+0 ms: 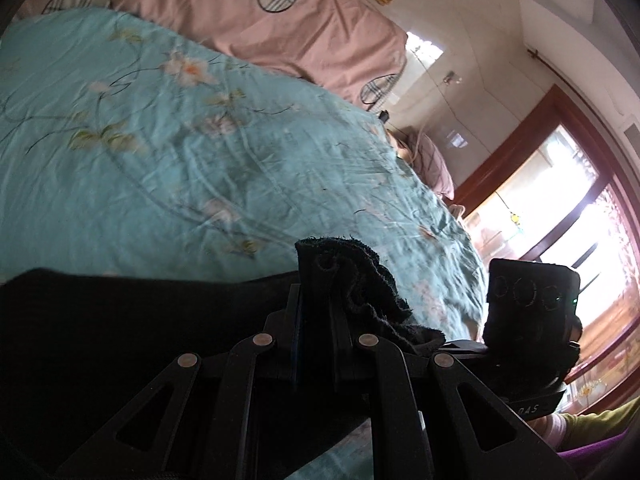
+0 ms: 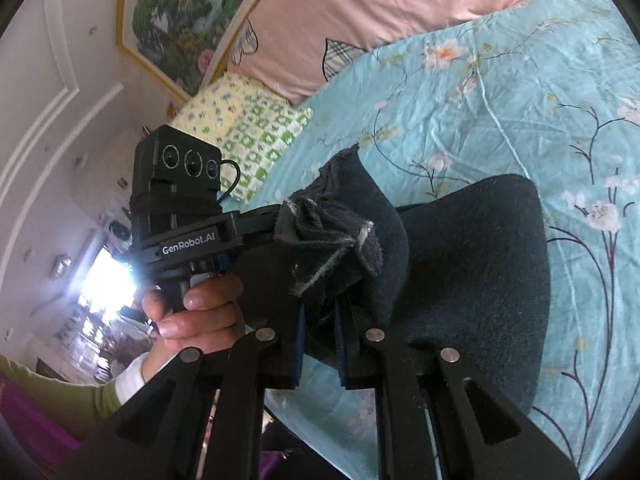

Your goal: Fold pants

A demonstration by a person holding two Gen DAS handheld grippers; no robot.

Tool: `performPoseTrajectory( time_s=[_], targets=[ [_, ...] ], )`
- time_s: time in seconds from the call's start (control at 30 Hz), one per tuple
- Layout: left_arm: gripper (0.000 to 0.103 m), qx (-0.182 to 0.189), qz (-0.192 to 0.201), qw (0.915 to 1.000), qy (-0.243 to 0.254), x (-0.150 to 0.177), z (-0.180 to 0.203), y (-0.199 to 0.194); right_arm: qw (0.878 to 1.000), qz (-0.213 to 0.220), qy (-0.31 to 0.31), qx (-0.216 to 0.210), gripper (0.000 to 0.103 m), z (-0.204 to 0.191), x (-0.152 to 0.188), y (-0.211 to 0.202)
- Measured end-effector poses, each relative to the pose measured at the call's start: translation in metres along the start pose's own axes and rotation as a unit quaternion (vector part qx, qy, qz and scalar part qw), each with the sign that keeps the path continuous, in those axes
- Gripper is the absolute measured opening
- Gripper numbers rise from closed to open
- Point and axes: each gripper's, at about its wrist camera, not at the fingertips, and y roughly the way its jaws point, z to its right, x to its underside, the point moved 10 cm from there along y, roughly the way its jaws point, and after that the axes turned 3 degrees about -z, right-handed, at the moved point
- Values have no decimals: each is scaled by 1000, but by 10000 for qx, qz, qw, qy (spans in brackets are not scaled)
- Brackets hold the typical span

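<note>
Presently catalogued, by view.

Left wrist view: left gripper [image 1: 320, 280], black plastic linkage with round metal rivets, its fingers drawn narrow on a bunched, frayed edge of the pants [image 1: 120, 320]. Pants: dark, near-black fleecy cloth, matte and napped, spreading from the jaws toward 9 o'clock across the bedspread [image 1: 160, 140]. Bedspread: teal cotton, creased, printed with pale blossoms and thin dark branches. At 12 o'clock, a pink quilt [image 1: 280, 20] with plaid heart appliqués outlined in black. At 3 o'clock, the right gripper [image 1: 532, 300] seen from the front as a black box bearing three ringed lenses and a small green light; partial lettering below it is too cut off to read. At 2 o'clock, a window in a red-brown wooden frame [image 1: 560, 160].

Right wrist view: right gripper [image 2: 320, 276], same build, fingers pinched narrow on a crumpled wad of the pants [image 2: 480, 260], pale seam stitching showing. The cloth hangs in a broad rounded flap toward 3 o'clock over the bedspread [image 2: 520, 100]. At 9 o'clock, the left gripper [image 2: 180, 216], labelled "GenRobot.AI" in white, gripped by the left hand [image 2: 196, 312]. At 11 o'clock, a gilt-framed floral painting [image 2: 180, 12]; below it a yellow-and-green patterned pillow [image 2: 248, 128].
</note>
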Motion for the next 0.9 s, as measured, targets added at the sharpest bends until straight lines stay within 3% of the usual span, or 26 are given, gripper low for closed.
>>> performPoseTrajectory(
  time_s=[0.33, 0.57, 0.9],
  targets=[
    [7, -365, -26, 9982, -482, 19, -36, -3, 9980, -505, -156, 351, 16, 3, 12, 20],
    [7, -712, 277, 9930, -905, 29, -59, -32, 9967, -682, -389, 207, 42, -14, 17, 28],
    [14, -1333, 744, 9797, -1298, 47, -78, -87, 9958, -715, -553, -113, 42, -43, 14, 37]
  ],
)
